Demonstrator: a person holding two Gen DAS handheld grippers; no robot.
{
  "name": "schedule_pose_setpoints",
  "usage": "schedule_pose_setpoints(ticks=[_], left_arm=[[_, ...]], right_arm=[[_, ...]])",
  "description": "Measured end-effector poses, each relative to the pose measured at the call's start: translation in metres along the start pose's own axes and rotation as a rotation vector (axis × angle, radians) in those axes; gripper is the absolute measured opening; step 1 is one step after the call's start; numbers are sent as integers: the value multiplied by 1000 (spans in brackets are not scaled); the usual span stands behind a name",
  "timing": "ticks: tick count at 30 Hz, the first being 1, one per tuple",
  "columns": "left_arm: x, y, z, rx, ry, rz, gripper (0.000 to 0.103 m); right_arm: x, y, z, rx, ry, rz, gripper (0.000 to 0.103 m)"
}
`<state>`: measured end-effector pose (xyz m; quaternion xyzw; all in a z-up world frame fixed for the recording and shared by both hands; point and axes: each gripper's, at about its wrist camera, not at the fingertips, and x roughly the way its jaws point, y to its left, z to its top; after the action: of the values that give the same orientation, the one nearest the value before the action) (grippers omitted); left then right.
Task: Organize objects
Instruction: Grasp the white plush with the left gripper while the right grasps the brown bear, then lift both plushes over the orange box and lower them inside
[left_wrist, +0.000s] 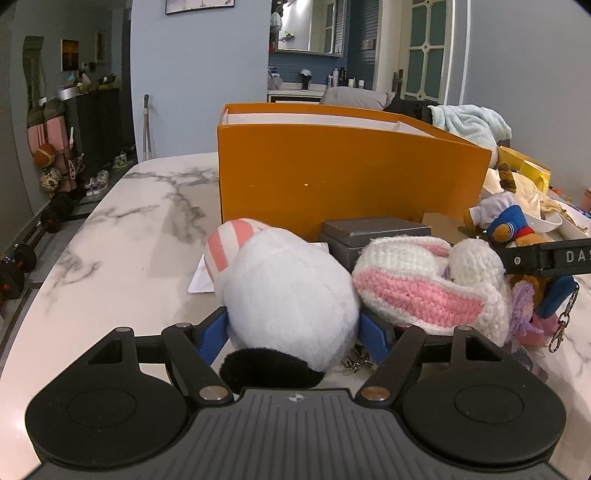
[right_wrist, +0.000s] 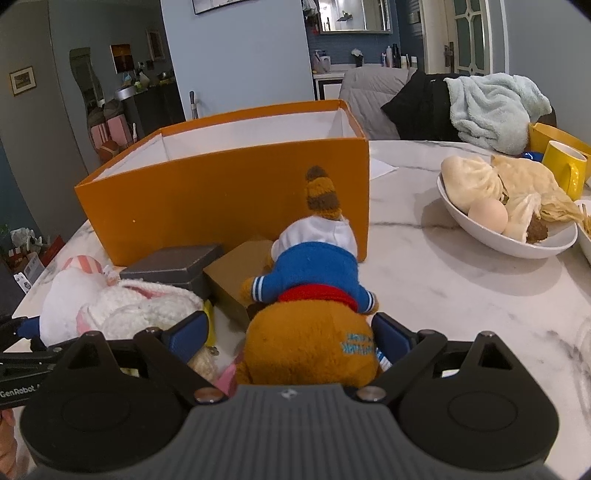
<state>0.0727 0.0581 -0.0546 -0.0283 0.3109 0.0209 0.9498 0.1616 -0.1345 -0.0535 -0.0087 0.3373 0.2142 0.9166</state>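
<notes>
Plush toys lie on the marble table (left_wrist: 110, 236), one between each gripper's fingers. Left gripper (left_wrist: 293, 332): the white plush (left_wrist: 288, 295), with a black patch nearest the camera and pink stripes at its far end, fills the gap, and both blue pads (left_wrist: 373, 332) press its sides. Just right of it, touching, the crocheted pink-and-white bunny (left_wrist: 417, 280). Right gripper (right_wrist: 291, 339): jaws wide around the brown bear (right_wrist: 306, 343) in a blue sweater; right pad touches its flank, left pad (right_wrist: 188, 334) stands apart. No clamp. Just beyond the toys, a grey box (right_wrist: 173, 267) and a tan cardboard box (right_wrist: 236, 284). Farther ahead, the open orange box (left_wrist: 351, 177), white inside. Right of the right gripper, well apart, a white bowl (right_wrist: 517, 247) with buns and an egg.
</notes>
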Motion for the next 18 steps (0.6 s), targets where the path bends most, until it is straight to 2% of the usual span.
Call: schedule_pose_setpoints(ticks=[1, 3, 9, 18], left_arm=[[0, 0, 0, -2, 0, 4, 85], [-1, -1, 0, 0, -2, 9, 83], [-3, -1, 1, -18, 8, 17, 79], [-19, -6, -5, -21, 6, 58, 78]], right_arm=[[0, 0, 0, -3, 0, -11, 86], [1, 1, -1, -14, 3, -34, 68], [-3, -3, -3, -11, 5, -24, 66], [-25, 0, -8, -27, -39, -12, 64]])
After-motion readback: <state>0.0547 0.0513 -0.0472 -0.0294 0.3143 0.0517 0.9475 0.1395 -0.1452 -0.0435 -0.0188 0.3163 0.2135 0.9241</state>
